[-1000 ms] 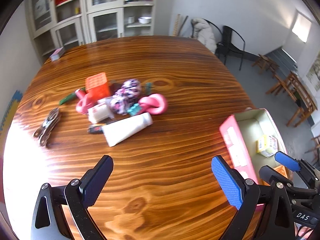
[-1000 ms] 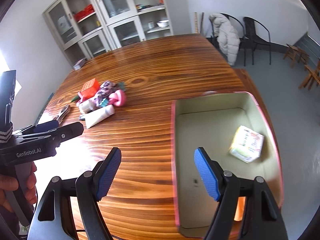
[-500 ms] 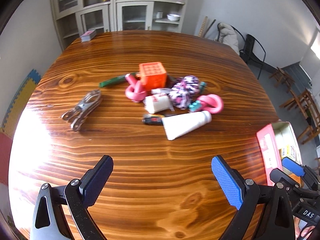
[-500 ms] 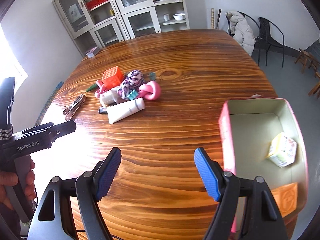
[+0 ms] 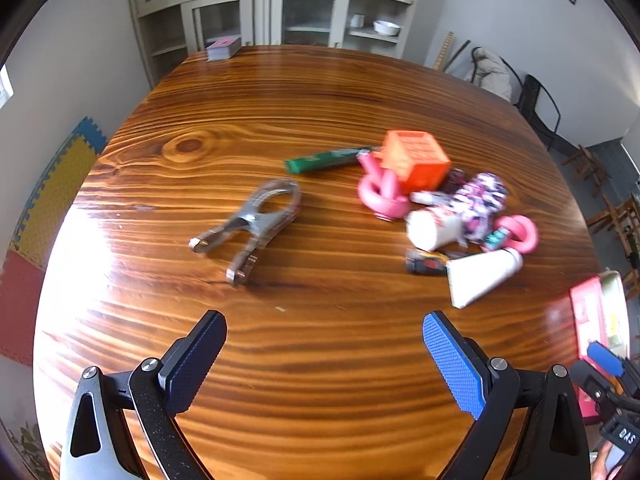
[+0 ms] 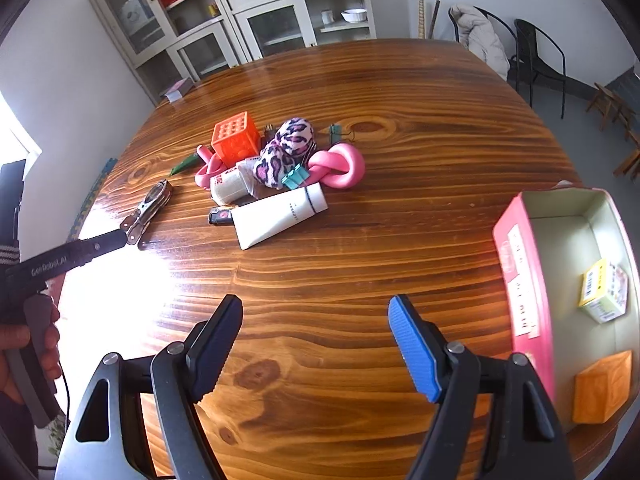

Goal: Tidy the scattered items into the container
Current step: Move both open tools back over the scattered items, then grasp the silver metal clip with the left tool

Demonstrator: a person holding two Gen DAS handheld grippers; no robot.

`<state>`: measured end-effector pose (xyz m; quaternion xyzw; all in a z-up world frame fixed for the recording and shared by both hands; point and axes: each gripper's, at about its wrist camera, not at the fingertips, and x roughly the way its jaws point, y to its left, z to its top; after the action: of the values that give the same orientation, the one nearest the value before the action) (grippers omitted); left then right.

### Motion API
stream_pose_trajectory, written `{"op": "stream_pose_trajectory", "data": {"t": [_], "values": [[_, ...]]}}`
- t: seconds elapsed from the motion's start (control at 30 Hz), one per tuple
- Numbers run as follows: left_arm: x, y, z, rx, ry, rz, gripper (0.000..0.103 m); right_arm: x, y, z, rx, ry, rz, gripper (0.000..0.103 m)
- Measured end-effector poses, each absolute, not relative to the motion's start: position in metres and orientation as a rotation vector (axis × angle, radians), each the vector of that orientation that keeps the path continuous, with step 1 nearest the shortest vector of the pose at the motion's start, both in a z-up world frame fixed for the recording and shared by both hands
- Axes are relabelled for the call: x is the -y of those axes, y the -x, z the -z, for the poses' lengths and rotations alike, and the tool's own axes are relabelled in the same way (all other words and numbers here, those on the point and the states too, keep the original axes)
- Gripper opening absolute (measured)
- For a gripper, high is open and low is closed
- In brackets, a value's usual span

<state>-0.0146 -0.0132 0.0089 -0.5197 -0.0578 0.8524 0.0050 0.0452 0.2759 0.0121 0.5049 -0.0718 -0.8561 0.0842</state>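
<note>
Legibly, "GenRobot.AI" on left gripper (image 6: 120, 240); right gripper (image 6: 316, 320) open, empty.

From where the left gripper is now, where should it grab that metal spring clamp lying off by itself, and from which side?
Probably across the narrow waist of the metal clamp, where its handles meet the rounded jaws. It lies flat on the table, clear of the pile, so come from above with the open left gripper straddling the waist crosswise.
</note>
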Motion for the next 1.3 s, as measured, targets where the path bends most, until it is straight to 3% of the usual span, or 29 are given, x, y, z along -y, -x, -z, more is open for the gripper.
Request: {"op": "stream_pose_trajectory", "data": {"t": [0.37, 1.07, 1.13, 1.2, 1.3], "values": [[0.059, 0.073, 0.024, 0.103, 1.677, -2.641, 0.1, -0.251, -0.033, 0.004, 0.212, -1.602, 2.566, 0.079], [0.064, 0.12, 0.07, -0.059, 1.699, -2.531, 0.099, -0.23, -0.01, 0.018, 0.177, -1.693, 2.555, 0.079], [0.061, 0.118, 0.067, -0.082, 1.669, -2.541, 0.089, -0.228, -0.008, 0.019, 0.172, -1.694, 2.553, 0.079], [0.058, 0.115, 0.064, -0.091, 1.643, -2.54, 0.069, -0.227, -0.005, 0.02, 0.171, -1.695, 2.551, 0.079], [0.053, 0.113, 0.06, -0.1, 1.629, -2.534, 0.047, -0.226, 0.0, 0.022, 0.185, -1.699, 2.543, 0.079]]}}
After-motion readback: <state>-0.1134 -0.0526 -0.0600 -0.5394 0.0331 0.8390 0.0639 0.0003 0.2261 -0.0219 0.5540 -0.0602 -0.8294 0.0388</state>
